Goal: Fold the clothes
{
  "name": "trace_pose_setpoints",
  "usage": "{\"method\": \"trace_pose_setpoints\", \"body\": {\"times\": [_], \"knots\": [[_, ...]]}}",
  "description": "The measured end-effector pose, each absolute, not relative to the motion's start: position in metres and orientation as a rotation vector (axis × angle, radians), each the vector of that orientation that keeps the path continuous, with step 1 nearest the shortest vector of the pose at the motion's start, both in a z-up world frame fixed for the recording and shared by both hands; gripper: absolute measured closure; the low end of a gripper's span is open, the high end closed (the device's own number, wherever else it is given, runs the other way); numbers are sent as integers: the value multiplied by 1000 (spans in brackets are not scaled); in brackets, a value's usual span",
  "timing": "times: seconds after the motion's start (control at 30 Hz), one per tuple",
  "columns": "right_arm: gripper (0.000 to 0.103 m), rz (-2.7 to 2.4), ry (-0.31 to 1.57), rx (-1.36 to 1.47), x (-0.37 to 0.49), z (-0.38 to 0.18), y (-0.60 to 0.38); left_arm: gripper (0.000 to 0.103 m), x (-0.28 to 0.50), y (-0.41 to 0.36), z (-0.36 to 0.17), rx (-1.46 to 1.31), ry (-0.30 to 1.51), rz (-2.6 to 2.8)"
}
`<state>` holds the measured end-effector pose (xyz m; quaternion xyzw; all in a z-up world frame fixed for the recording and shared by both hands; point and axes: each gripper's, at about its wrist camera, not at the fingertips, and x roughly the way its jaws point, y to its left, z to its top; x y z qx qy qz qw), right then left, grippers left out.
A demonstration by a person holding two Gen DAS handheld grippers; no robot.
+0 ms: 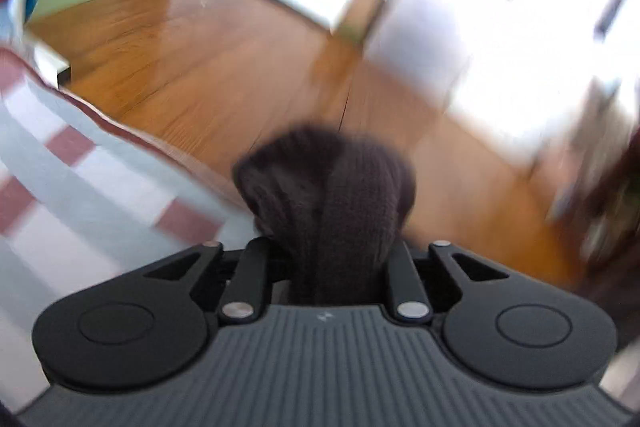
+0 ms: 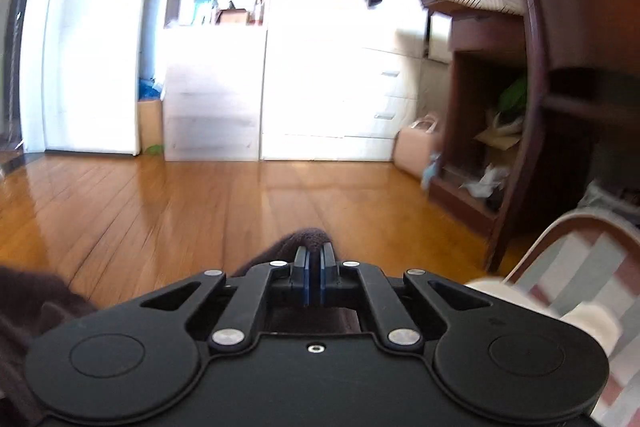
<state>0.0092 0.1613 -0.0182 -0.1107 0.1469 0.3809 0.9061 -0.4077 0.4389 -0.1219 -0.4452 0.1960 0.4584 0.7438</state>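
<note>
your left gripper [image 1: 326, 259] is clamped on a bunched dark knit garment [image 1: 328, 187] bulging ahead of it, and your right gripper [image 2: 314, 277] pinches the same cloth above the wooden floor [image 2: 160, 203].

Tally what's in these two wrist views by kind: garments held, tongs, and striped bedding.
Dark brown knit garment: 1, clamped in both tongs
Tongs: 2, left tongs and right tongs
Striped checked bedding: 1
Total: 4
</note>
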Motion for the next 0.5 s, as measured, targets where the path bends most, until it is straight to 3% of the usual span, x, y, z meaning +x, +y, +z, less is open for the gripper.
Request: {"method": "trace_pose_setpoints", "body": {"times": [0.07, 0.17, 0.27, 0.4, 0.47, 0.5], "knots": [[99, 703, 360, -272, 14, -29, 155, 84, -411, 429, -124, -970, 519, 997], [99, 604, 605, -328, 28, -74, 143, 81, -416, 413, -127, -959, 653, 985], [99, 544, 798, -323, 35, -113, 127, 76, -417, 411, -98, -904, 588, 995], [98, 512, 815, -306, 35, -127, 114, 63, -418, 408, -57, -825, 481, 1009], [98, 496, 798, -339, 34, -127, 116, 50, -418, 407, -37, -785, 427, 1014], [98, 490, 791, -353, 34, -127, 118, 47, -419, 406, -26, -765, 401, 1017]]}}
